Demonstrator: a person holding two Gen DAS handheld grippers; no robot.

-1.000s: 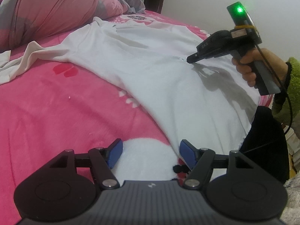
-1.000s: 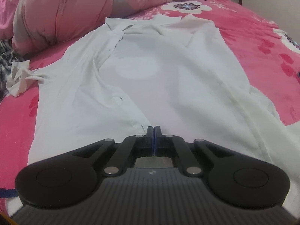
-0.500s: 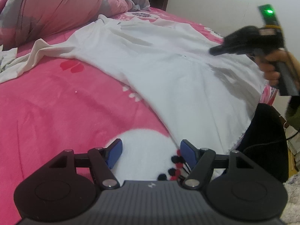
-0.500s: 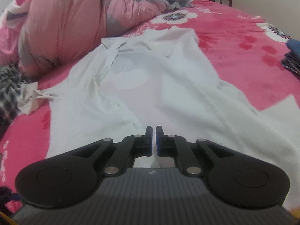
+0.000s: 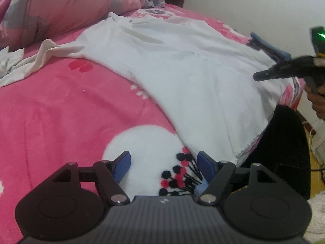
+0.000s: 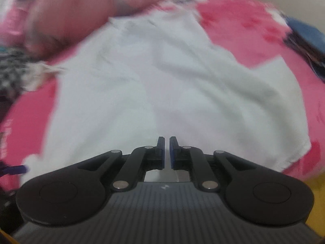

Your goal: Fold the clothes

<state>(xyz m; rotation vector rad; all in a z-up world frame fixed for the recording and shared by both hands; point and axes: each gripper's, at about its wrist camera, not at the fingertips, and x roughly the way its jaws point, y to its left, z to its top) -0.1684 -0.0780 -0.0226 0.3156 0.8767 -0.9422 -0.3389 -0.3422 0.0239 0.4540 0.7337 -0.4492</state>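
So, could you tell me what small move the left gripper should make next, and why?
Probably ease the left gripper forward and right to the white shirt's near hem: its jaws are open and empty over the pink blanket, beside the shirt.

Your left wrist view is evenly lit by soft indoor light and mostly sharp, though the right tool (image 5: 262,75) at its edge smears with motion and its green lamp (image 5: 319,36) flares. Your right wrist view is blurred throughout, so the white shirt (image 6: 162,85) and pink bedspread (image 6: 254,20) lose their detail. Both views bow strongly at the rim, with dark corners.
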